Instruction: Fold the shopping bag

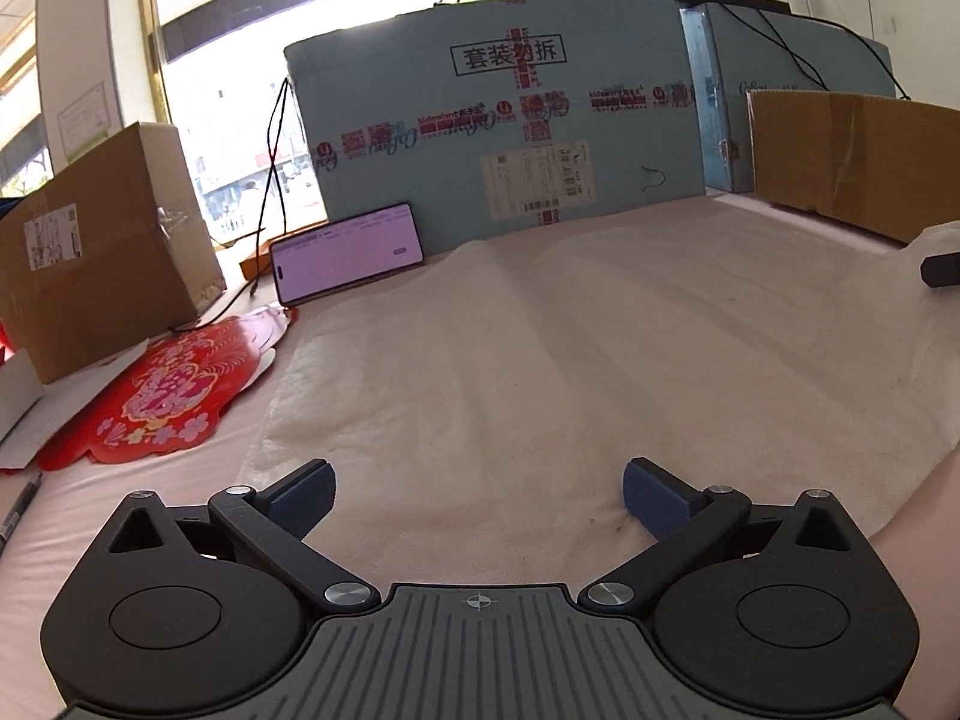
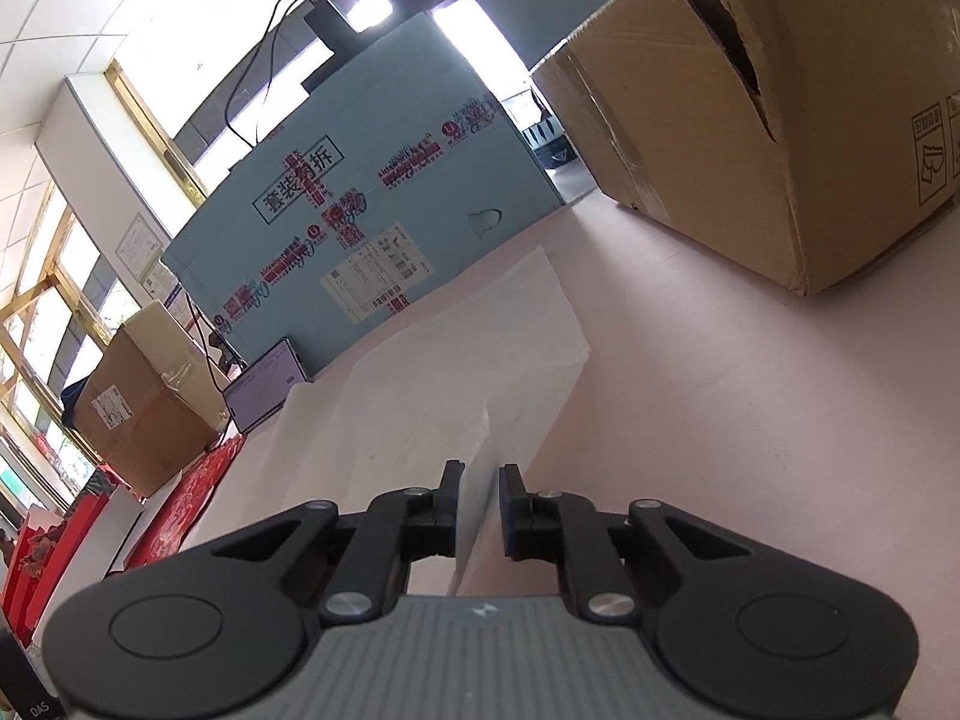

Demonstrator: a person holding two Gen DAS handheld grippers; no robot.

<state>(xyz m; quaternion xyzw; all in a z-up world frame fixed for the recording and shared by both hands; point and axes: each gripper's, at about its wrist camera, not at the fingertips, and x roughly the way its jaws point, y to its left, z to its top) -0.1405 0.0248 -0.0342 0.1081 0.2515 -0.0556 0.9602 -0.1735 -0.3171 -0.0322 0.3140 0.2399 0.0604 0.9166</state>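
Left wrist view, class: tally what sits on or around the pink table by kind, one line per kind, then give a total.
Brown cardboard boxes: 2
Light blue boxes: 2
Phones: 1
Red paper decorations: 1
White shopping bags: 1
Pens: 1
Total: 8

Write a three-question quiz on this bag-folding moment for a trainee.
1. True or false: the left gripper has its jaws wide open above the white shopping bag.
2. What does the right gripper have between its jaws? A) a phone B) a raised fold of the bag C) nothing
3. What leans against the pale blue box, left of the bag?

Key: 1 true. 2 B, though the jaws look slightly apart, so a firm clamp cannot be confirmed. 3 a lit phone.
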